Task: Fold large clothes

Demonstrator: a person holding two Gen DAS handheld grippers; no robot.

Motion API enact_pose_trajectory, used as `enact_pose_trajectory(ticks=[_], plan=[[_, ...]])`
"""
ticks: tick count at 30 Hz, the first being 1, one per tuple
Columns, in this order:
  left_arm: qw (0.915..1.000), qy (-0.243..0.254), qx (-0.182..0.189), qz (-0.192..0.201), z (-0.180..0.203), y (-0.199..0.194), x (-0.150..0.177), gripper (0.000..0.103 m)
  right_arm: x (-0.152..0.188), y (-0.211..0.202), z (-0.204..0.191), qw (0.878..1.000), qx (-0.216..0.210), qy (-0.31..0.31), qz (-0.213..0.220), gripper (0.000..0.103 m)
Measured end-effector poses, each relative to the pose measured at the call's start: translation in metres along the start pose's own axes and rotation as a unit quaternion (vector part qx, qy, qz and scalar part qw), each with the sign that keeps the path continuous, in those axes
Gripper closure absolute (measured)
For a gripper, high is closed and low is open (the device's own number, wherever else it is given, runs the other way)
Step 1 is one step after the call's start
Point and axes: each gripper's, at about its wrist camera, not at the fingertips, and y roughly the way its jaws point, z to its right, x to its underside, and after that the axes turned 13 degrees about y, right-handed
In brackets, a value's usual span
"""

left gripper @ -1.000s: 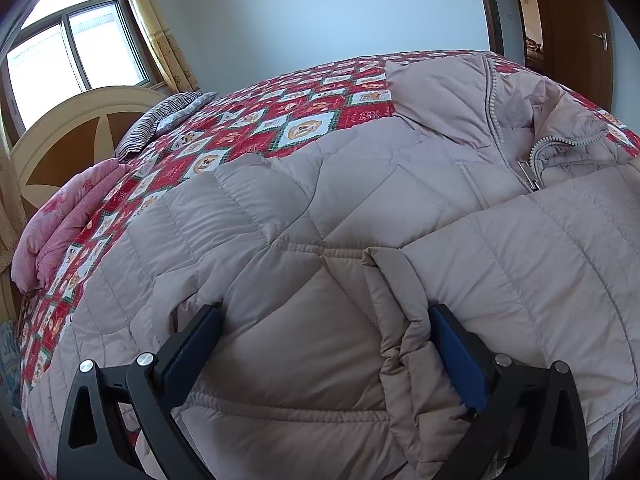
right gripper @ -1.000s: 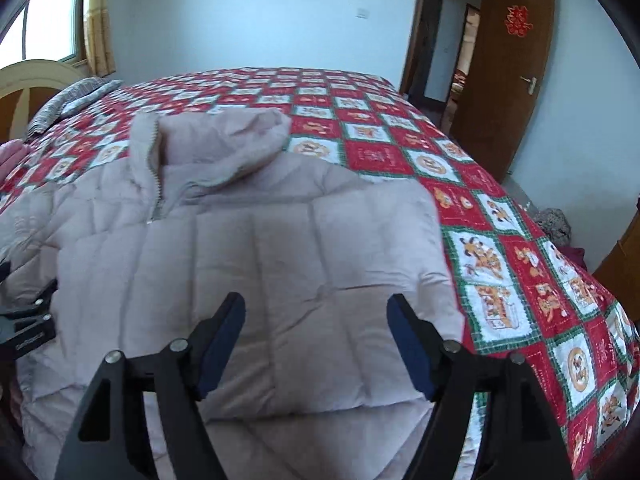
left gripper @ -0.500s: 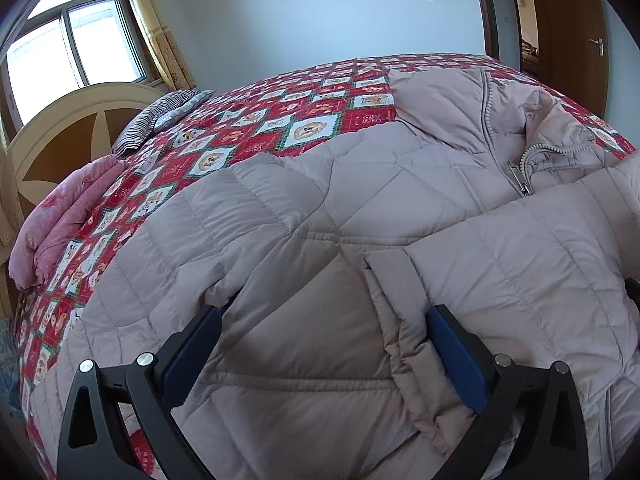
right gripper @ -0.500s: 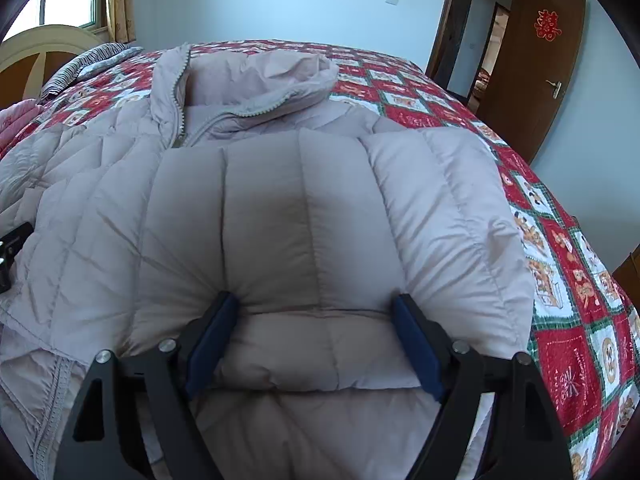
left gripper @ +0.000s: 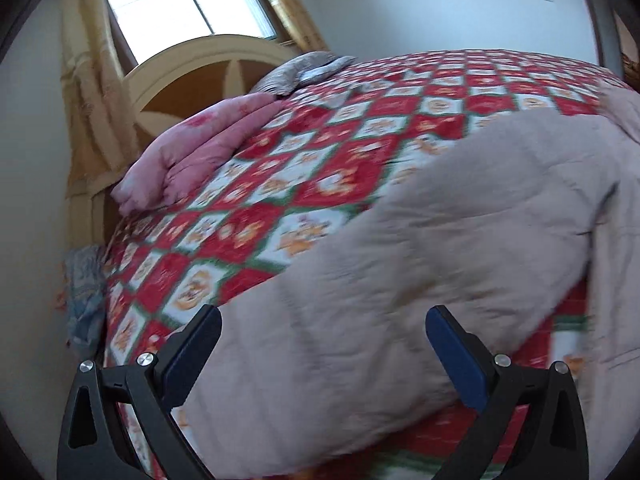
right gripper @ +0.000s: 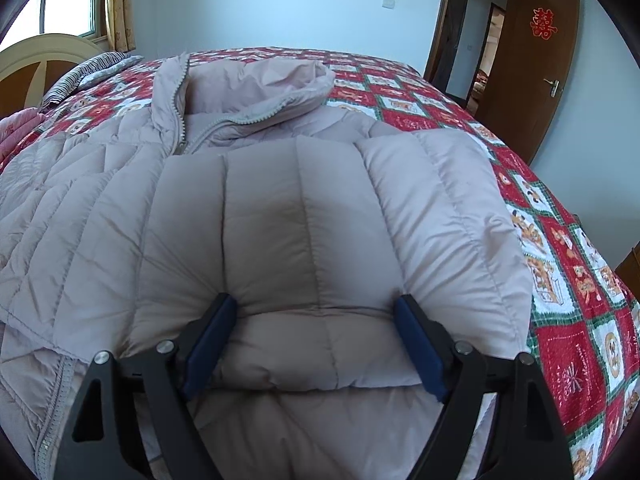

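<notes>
Because the bed gives me a broad flat surface, the beige padded jacket [right gripper: 224, 200] lies spread on its red patchwork quilt [right gripper: 560, 264], collar toward the far wall, zipper partly undone. A sleeve [right gripper: 328, 216] is laid across the chest, likely the first fold. My right gripper [right gripper: 316, 340] angles down, its jaws having just been widening, spread astride that sleeve's cuff end without clamping it. My left gripper [left gripper: 324, 352] hangs released over the jacket's other side, blurred.
</notes>
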Motion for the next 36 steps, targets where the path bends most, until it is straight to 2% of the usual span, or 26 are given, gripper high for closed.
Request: enact_pose_trajectory(ticks=[3,5,7,12,14,16,18,19,24,29,36], plan=[[0.9983,-0.044,-0.032,-0.022,-0.046,0.017,0.025,0.001,0.0,0.0,0.0,1.0,0.001,-0.001,0.001,0.018],[0.9967,-0.066,-0.036,-0.03,-0.068,0.023,0.04,0.001,0.0,0.0,-0.001,1.0,0.002,-0.001,0.001,0.018],[0.9951,-0.087,-0.02,-0.041,-0.079,0.03,0.05,0.001,0.0,-0.001,-0.001,1.0,0.003,-0.002,0.002,0.018],[0.988,-0.135,0.056,-0.049,-0.084,0.04,0.06,0.003,0.001,-0.001,-0.001,1.0,0.006,-0.004,0.005,0.018],[0.9864,-0.141,0.074,-0.039,-0.078,0.037,0.058,0.021,0.001,-0.002,-0.001,1.0,0.007,-0.003,0.006,0.018],[0.9875,-0.132,0.077,-0.038,-0.072,0.035,0.055,0.068,0.001,-0.002,-0.001,1.0,0.008,-0.004,0.007,0.018],[0.9881,-0.125,0.083,-0.032,-0.07,0.032,0.053,0.087,0.001,-0.002,-0.001,1.0,0.008,-0.004,0.008,0.017],[0.9887,-0.123,0.082,-0.028,-0.072,0.029,0.052,0.092,0.001,-0.002,-0.001,1.0,0.008,-0.004,0.009,0.017],[0.9893,-0.127,0.072,-0.006,-0.089,0.012,0.047,0.094,0.001,-0.003,0.0,1.0,0.007,-0.002,0.01,0.017],[0.9927,-0.106,0.053,0.025,-0.094,-0.008,0.033,0.096,0.001,-0.004,0.001,1.0,0.007,-0.002,0.013,0.017],[0.9925,-0.082,0.053,0.074,-0.089,-0.039,-0.009,0.097,-0.001,-0.018,0.008,1.0,-0.012,0.007,0.017,0.017]])
